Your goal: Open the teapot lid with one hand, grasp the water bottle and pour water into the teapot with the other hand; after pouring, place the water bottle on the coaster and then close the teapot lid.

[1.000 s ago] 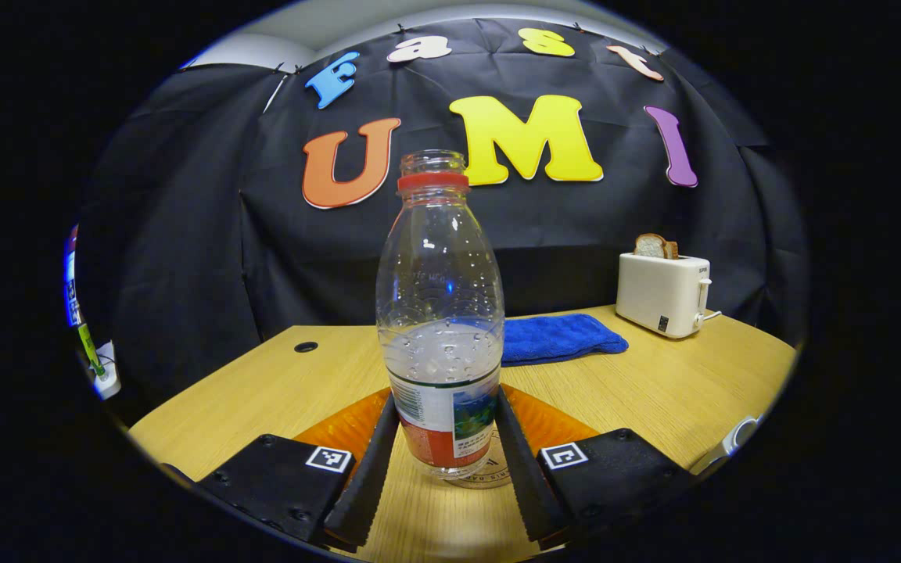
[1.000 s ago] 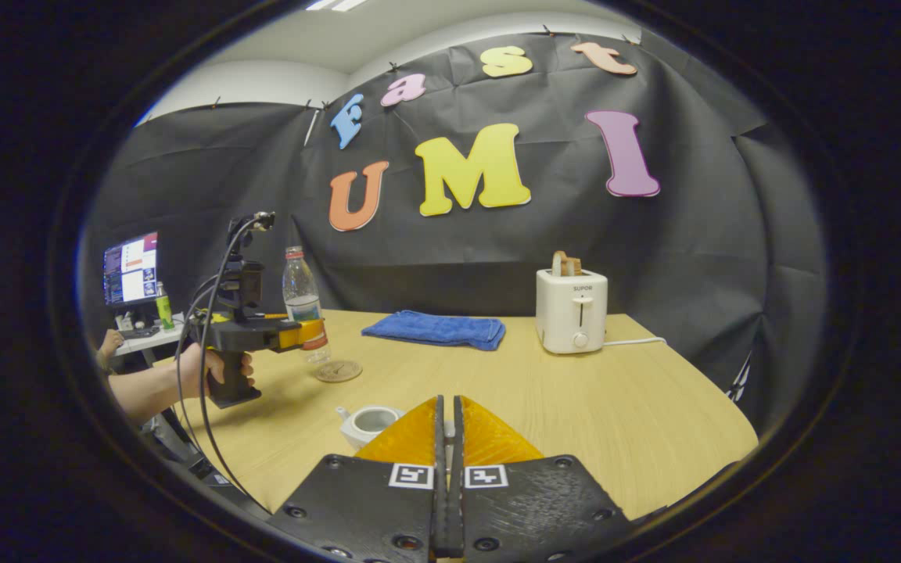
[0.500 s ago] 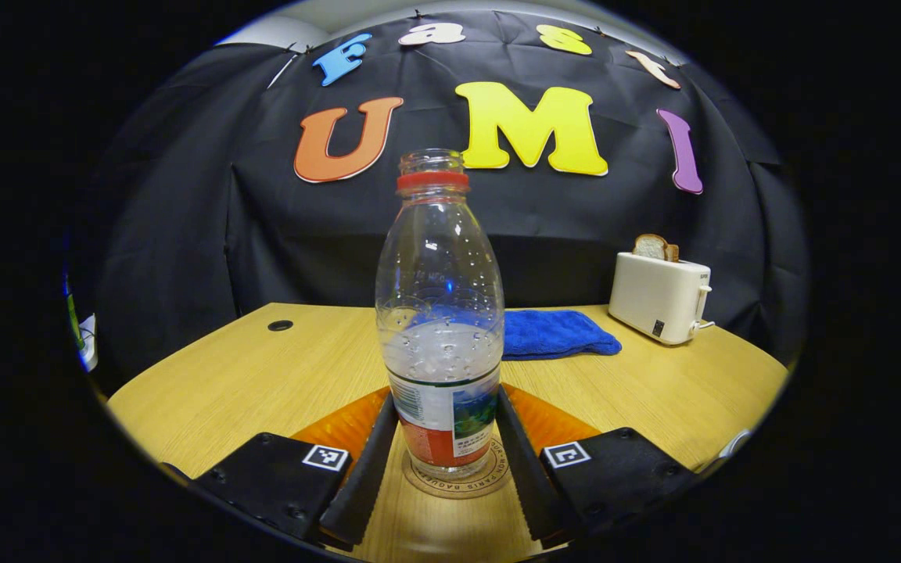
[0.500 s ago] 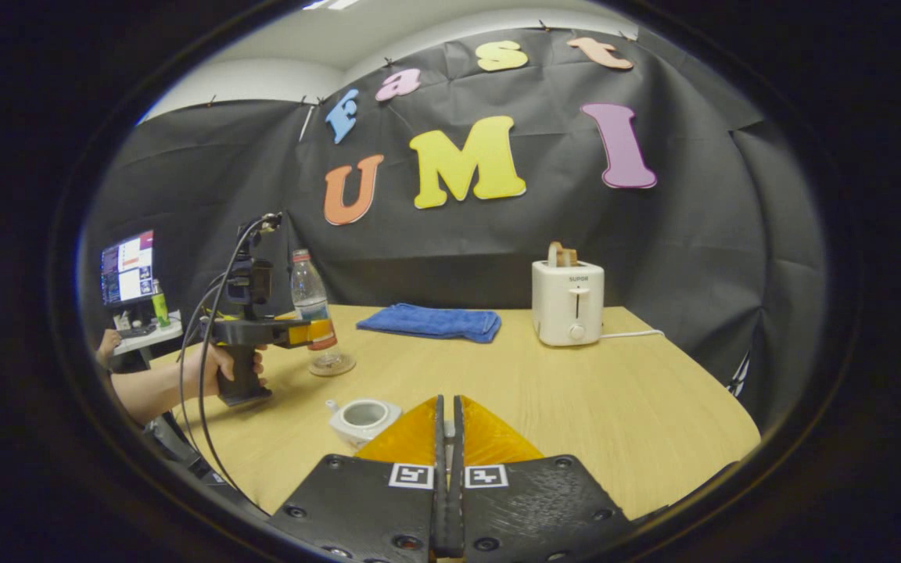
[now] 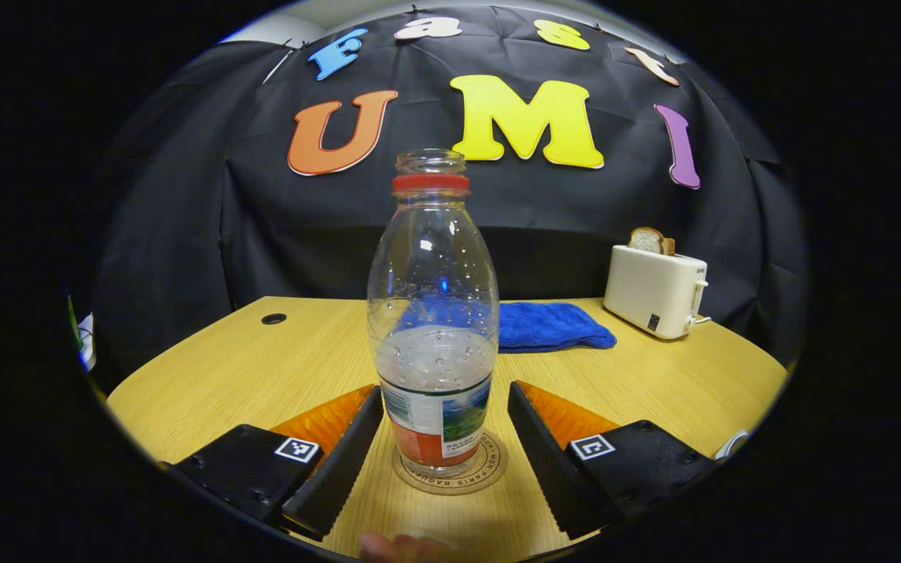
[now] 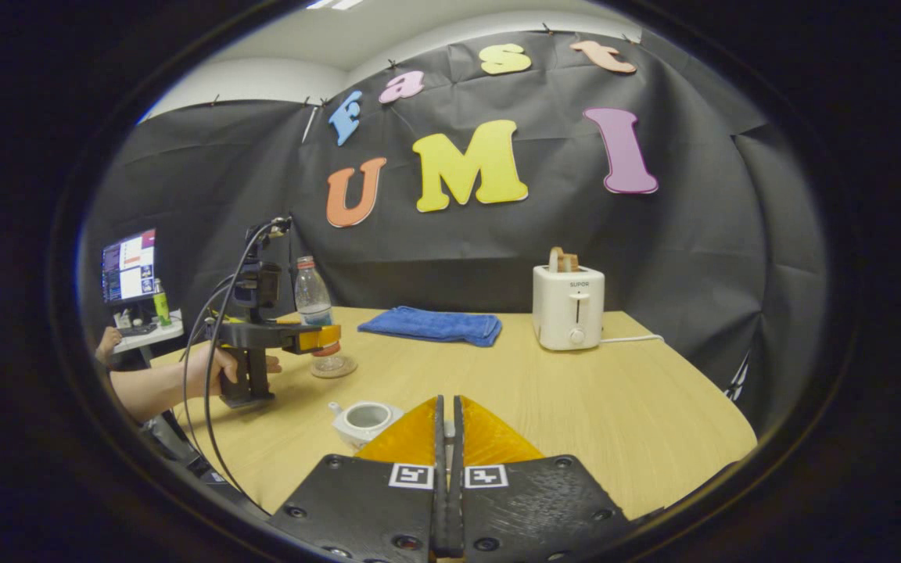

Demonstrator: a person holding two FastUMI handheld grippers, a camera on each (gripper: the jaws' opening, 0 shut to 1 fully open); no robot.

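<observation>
- The water bottle [image 5: 432, 313] stood upright on the coaster [image 5: 450, 469], uncapped and partly full.
- The left gripper [image 5: 443, 453] was spread wide, both fingers clear of the bottle.
- The right gripper [image 6: 447, 438] was pressed closed above the table [image 6: 576, 399]; whether it pinched anything could not be told.
- The teapot [image 6: 364, 418] sat lidless just ahead of it.

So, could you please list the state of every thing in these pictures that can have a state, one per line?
Clear plastic water bottle: upright on the coaster, uncapped, partly filled.
Round coaster: flat on the table, under the bottle.
White teapot: lid off, mouth open.
Left gripper: open, fingers apart from the bottle.
Right gripper: fingers nearly together; what they hold is hidden.
Blue cloth: folded, lying flat.
White toaster: bread standing in its slot.
</observation>
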